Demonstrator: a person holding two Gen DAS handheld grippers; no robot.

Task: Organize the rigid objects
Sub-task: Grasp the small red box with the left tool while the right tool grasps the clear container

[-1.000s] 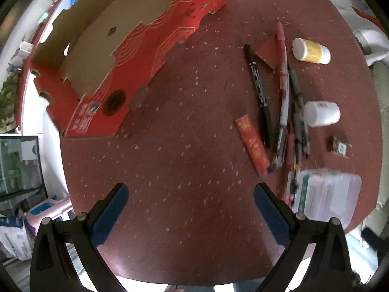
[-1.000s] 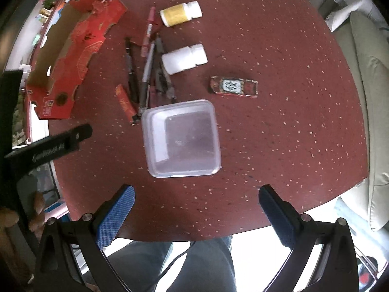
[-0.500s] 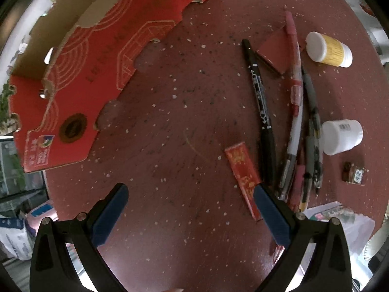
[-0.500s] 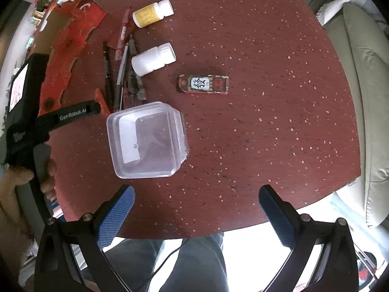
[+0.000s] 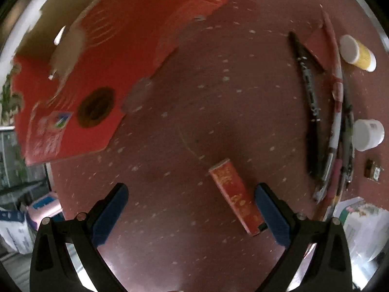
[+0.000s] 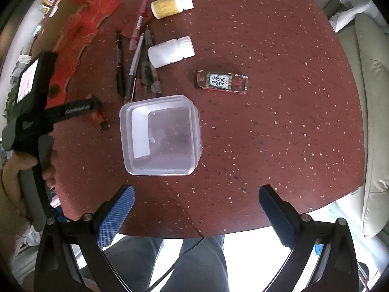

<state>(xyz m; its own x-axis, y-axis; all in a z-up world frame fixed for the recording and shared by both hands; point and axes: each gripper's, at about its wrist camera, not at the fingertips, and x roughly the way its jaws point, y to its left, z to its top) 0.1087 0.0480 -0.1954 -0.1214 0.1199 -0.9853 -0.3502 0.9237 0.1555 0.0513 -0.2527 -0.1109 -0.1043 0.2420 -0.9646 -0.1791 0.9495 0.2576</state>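
A: What is the table [image 6: 279, 112] looking like?

B: It is showing as a round, dark red top with pale speckles, and a pale cushioned seat [image 6: 372, 126] is sitting past its right edge.

A: And the left gripper [image 5: 192, 214]?

B: Its jaws are standing wide apart, holding nothing. A red bar [image 5: 234, 196] is lying flat on the table between them, its near end just beside the right blue pad [image 5: 272, 215]; I cannot tell whether they are touching. The view is blurring somewhat.

A: What else is lying around it?

B: A red carton [image 5: 80, 77] is sitting to the far left. To the right, a bunch of pens [image 5: 323, 121] is lying side by side, with a yellow bottle [image 5: 357, 53] and a white bottle [image 5: 368, 135] just beyond them.

A: The right gripper [image 6: 195, 215]?

B: Its jaws are also standing wide apart and empty, hanging near the table's front edge. A clear tub [image 6: 160, 136] is sitting ahead of it, open side up. Beyond the tub, a small patterned box [image 6: 222, 82] is lying flat, well apart from the bottles' caps.

A: Is the left gripper showing there too?

B: Yes, at the far left, with the red bar partly hiding under it.
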